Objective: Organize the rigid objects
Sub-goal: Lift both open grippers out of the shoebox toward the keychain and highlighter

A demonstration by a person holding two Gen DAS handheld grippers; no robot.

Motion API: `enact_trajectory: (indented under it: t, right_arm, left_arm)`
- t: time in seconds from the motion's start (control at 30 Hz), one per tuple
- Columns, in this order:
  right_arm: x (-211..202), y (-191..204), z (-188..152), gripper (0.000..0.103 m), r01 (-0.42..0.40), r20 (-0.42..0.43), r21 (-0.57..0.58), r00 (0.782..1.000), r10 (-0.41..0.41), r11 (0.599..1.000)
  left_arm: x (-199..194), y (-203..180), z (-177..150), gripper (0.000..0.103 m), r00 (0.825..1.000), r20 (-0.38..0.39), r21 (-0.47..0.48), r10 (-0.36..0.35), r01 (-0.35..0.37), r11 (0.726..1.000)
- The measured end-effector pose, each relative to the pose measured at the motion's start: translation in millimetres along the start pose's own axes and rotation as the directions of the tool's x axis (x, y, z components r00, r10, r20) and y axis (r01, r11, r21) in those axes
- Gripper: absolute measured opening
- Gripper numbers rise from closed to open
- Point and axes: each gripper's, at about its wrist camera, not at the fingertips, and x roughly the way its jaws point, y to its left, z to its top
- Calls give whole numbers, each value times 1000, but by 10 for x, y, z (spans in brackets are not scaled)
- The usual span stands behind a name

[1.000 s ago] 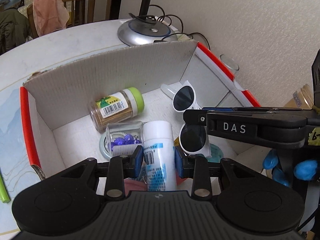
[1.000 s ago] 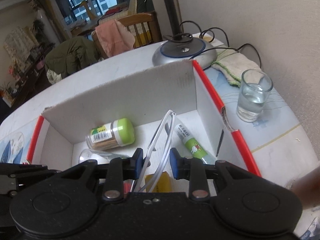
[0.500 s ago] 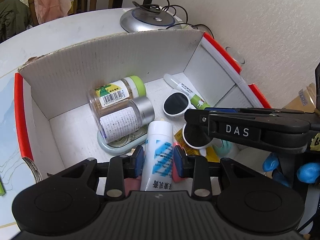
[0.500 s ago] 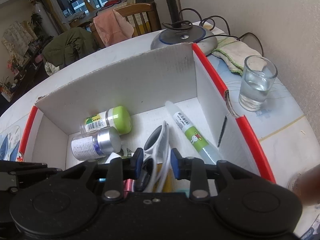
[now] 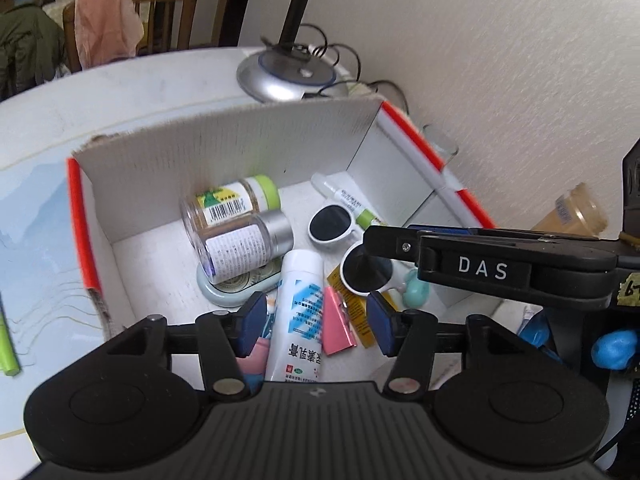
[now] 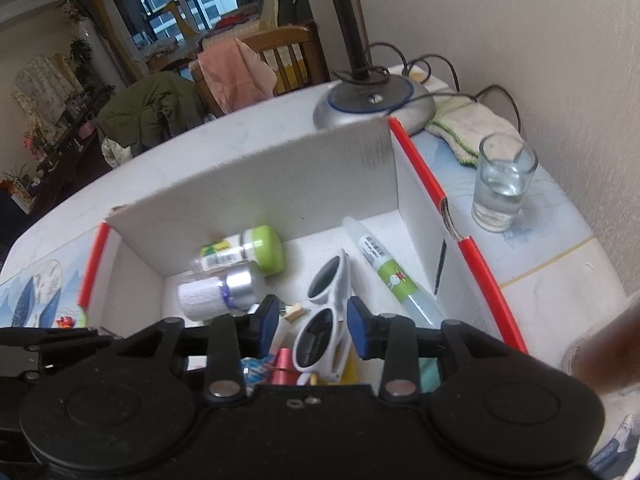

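Left gripper [image 5: 316, 322]: jaws opening, pads clear of the white tube [image 5: 299, 312] lying between them. Right gripper [image 6: 310, 326]: jaws opening, pads off the white sunglasses [image 6: 326, 312] between them. Both items rest in the white cardboard box [image 6: 256, 184] with red edges, directly below the grippers. Beyond the box on the white table [image 6: 208, 144]: a lamp base [image 6: 372, 102]; to the right, a water glass [image 6: 502, 184]. The tube carries blue print.
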Motion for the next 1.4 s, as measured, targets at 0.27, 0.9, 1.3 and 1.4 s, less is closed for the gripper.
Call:
enact_trajectory:
  t: [0.27, 0.9, 1.3, 1.4]
  right_arm:
    - [-303, 214, -7, 52, -17, 60, -16, 998, 17, 1000]
    - [-891, 1056, -301, 89, -47, 191, -16, 980, 49, 999]
    - [-936, 1760, -551, 103, -59, 218, -75, 973, 74, 995]
    - [-870, 1917, -568, 103, -79, 208, -85, 974, 95, 993]
  left_arm:
    - [-480, 61, -91, 54, 995, 95, 3, 11, -11, 1000]
    - [-1615, 691, -504, 72, 950, 287, -10, 128, -130, 991]
    - [-1995, 1239, -740, 83, 944, 295, -35, 145, -141, 989]
    - [-2052, 1414, -786, 85, 943, 294, -49, 155, -147, 988]
